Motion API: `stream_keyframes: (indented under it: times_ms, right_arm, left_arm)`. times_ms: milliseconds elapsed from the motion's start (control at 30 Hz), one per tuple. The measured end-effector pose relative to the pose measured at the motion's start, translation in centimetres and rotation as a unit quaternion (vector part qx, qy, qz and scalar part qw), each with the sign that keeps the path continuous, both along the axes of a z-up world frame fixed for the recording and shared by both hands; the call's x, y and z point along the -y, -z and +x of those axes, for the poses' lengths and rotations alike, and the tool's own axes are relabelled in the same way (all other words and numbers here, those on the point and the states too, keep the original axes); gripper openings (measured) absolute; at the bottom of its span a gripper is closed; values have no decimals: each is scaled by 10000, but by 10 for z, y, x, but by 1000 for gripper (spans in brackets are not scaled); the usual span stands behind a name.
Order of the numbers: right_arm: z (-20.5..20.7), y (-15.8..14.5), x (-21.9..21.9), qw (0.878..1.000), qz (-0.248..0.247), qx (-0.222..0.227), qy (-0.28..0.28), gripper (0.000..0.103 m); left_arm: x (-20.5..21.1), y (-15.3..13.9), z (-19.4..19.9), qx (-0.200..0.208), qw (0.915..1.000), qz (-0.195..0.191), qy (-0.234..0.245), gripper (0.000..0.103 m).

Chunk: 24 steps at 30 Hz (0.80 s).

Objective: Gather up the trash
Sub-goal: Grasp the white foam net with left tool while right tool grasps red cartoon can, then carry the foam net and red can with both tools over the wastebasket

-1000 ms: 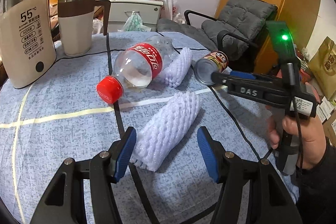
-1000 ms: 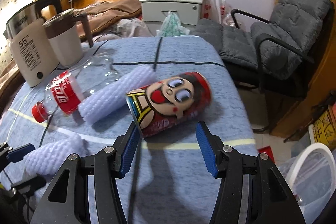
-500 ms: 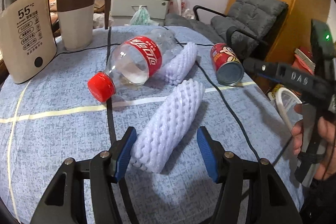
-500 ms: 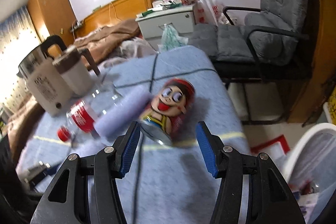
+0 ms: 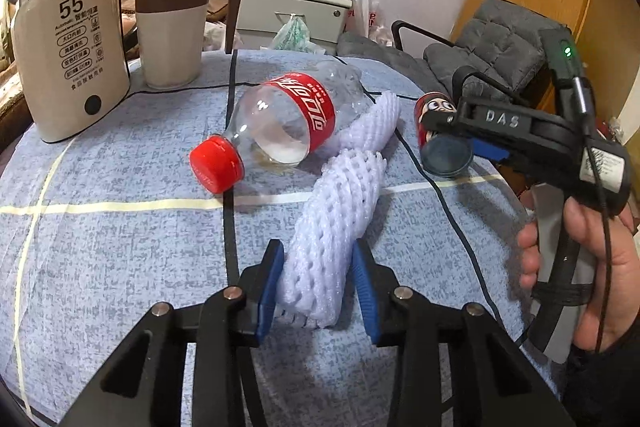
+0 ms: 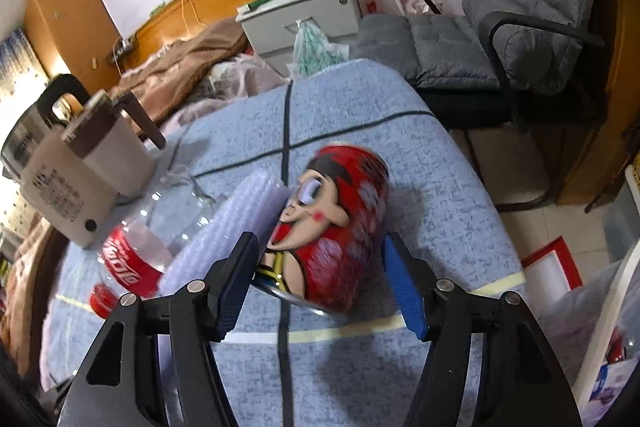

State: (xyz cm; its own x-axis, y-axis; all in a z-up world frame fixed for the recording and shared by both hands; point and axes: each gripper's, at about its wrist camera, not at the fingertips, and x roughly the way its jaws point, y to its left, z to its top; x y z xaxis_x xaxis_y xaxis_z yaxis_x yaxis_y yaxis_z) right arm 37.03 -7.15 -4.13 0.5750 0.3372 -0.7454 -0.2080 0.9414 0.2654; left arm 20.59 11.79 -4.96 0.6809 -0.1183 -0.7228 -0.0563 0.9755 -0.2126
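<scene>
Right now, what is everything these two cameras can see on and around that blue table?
Clear plastic cola bottle: one, red cap and label, lying mid-table.
White foam net sleeves: two, one between the left fingers, one beside the bottle.
Red cartoon drink can: one, lying between the right fingers.
Cream electric kettle: one, far left.
Beige lidded jug: one, beside the kettle.
Grey padded chair: one, beyond the table.
Left gripper: black, blue pads, closing on a sleeve.
Right gripper: open around the can.

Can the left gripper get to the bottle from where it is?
Probably not right now. The left gripper has its jaws closed around the foam net, so it is busy. The bottle lies farther back on the table, with nothing else blocking it.
</scene>
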Motion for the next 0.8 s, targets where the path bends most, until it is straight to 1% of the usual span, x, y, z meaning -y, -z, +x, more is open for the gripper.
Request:
stream_keyframes:
  times_ms: [67, 100, 133, 267, 433, 567, 700, 800]
  right_arm:
    - [0, 4, 2, 9999, 57, -99, -33, 64]
    - [0, 6, 4, 9997, 157, -163, -46, 56]
    - [0, 6, 6, 9997, 179, -172, -66, 55]
    - [-6, 4, 12, 9997, 202, -99, -100, 54]
    - [-23, 0, 23, 9996, 182, -5, -201, 54]
    - [-43, -2, 34, 9994, 158, 19, -319, 54]
    - [-73, -4, 50, 9988, 104, 100, -463, 54]
    - [-91, -7, 60, 9984, 66, 172, -534, 54]
  left_arm:
    - [-2, 0, -1, 9, 10000, -19, -49, 37]
    - [-2, 0, -1, 12, 10000, -25, -68, 37]
    - [-2, -1, -2, 15, 10000, -34, -77, 36]
    - [-2, -2, -3, 39, 9999, -55, -92, 36]
    - [2, -3, -7, 69, 9999, -104, -98, 33]
    - [7, -2, -10, 88, 9998, -144, -101, 29]
    - [13, -3, -17, 140, 9996, -236, -90, 25]
    - [19, -5, -26, 144, 9995, -268, -82, 24]
